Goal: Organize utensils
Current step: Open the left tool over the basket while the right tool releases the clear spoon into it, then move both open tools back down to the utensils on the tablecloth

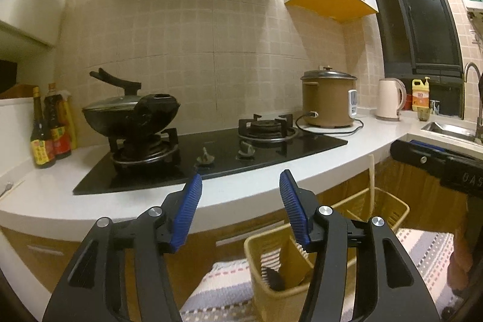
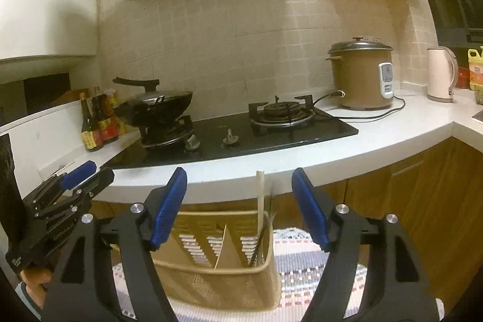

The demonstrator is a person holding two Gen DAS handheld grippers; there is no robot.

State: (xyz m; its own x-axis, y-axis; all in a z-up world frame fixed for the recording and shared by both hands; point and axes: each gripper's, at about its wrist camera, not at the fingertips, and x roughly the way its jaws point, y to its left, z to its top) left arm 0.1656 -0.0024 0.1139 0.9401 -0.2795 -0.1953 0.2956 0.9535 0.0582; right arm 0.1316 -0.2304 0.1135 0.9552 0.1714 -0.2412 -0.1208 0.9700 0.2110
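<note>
Kitchen tiles and a white worktop (image 2: 302,159) with a black hob fill the far view; below its edge, on a striped rug (image 2: 302,249), stands the yellow utensil basket (image 2: 211,273).

From the right wrist I see my right tongs (image 2: 238,207) spread wide with nothing between the blue pads, the basket just beyond them. One pale chopstick (image 2: 260,192) stands upright in its compartment at 1 o'clock, with some thin dark sticks beside it. My left tongs (image 1: 240,207) are about half open and empty too, the basket sitting at 5 o'clock of them.

I judge that a load has been dropped in and both hands are free, so the step in hand is fetching more. What may be further cutlery lies at the worktop's far left edge, at 9 o'clock; I would need to swing up there and pinch low.

Hard to read: the dark item deep in the basket's near compartment, the basket's base behind my tongs, and those worktop pieces, which are tiny and blurred.
</note>
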